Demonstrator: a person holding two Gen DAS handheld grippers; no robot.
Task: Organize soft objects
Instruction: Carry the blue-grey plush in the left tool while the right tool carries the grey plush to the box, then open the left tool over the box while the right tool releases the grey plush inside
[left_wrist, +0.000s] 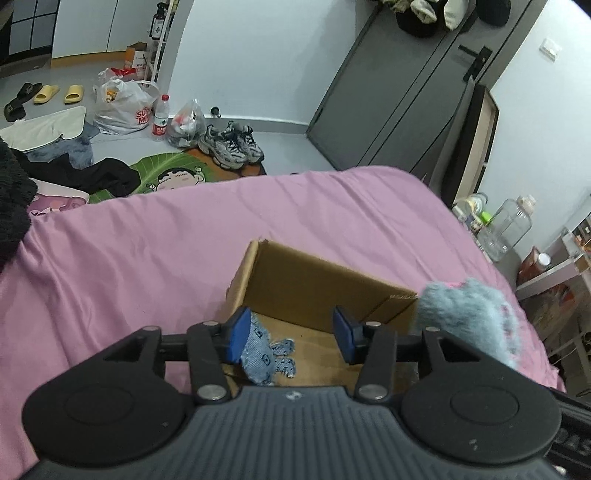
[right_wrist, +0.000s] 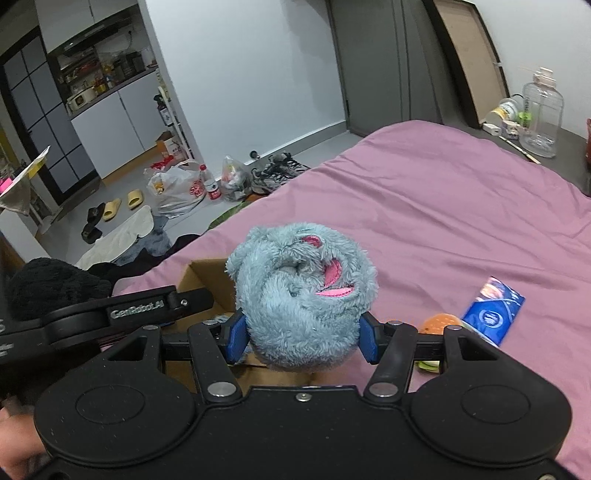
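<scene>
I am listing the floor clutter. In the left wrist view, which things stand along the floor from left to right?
Black slipper → yellow slippers → white plastic bag → water bottle → clear bag → grey sneakers.

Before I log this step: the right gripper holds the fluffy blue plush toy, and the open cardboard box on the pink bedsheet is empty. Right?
Not quite. The box isn't empty: the left wrist view shows a small denim doll inside. The right gripper does hold the fluffy blue plush toy.

A fluffy grey-blue plush (right_wrist: 301, 295) with pink patches hangs above an open cardboard box (left_wrist: 314, 288) on the pink bed (left_wrist: 147, 236); a small denim doll (left_wrist: 264, 350) lies inside the box.
</scene>
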